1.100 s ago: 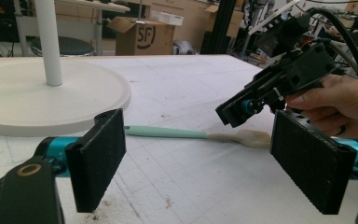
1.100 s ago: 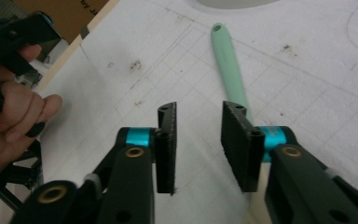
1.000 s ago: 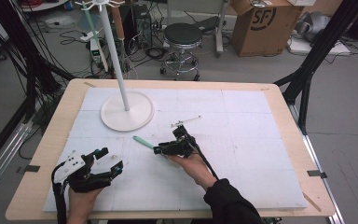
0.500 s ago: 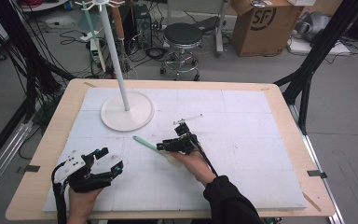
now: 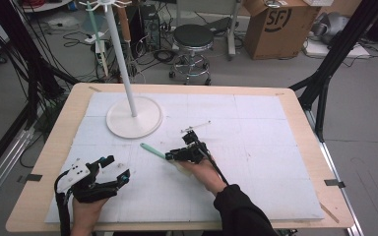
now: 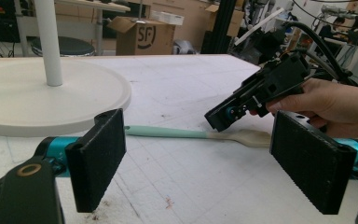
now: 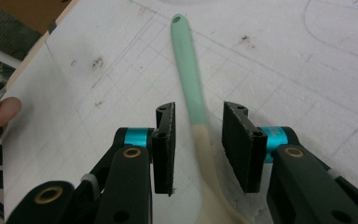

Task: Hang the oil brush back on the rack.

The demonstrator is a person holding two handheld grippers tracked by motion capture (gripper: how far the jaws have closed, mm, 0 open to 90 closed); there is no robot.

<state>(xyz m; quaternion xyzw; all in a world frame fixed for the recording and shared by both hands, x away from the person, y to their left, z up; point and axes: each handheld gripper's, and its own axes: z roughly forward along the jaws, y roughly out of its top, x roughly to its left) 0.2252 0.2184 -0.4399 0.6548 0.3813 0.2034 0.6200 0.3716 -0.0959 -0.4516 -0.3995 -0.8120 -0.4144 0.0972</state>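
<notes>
Since the earlier frame the right gripper [image 5: 173, 156] has edged a little toward the pale end of the spatula [image 5: 152, 149], and its jaws have just been closing — they now stand narrow, one on each side of the handle, with a gap on each side and the pads not yet pressing (the right gripper view shows this best). The spatula [image 7: 193, 116] lies flat on the white mat [image 5: 275, 147], mint handle pointing toward the stand base [image 5: 134, 118], wooden end under the gripper.

The step in hand looks like the grasp itself. The next move calls for closing the rest of the way on the neck where mint meets wood, then lifting straight up.

The left gripper [image 5: 113, 174] rests wide open and empty near the front left of the mat, well apart from the spatula. Open room lies to the right and front — the stand's base and pole [image 5: 123, 59] are the nearest obstacle, and the table edge [image 5: 44, 162] is well off.
</notes>
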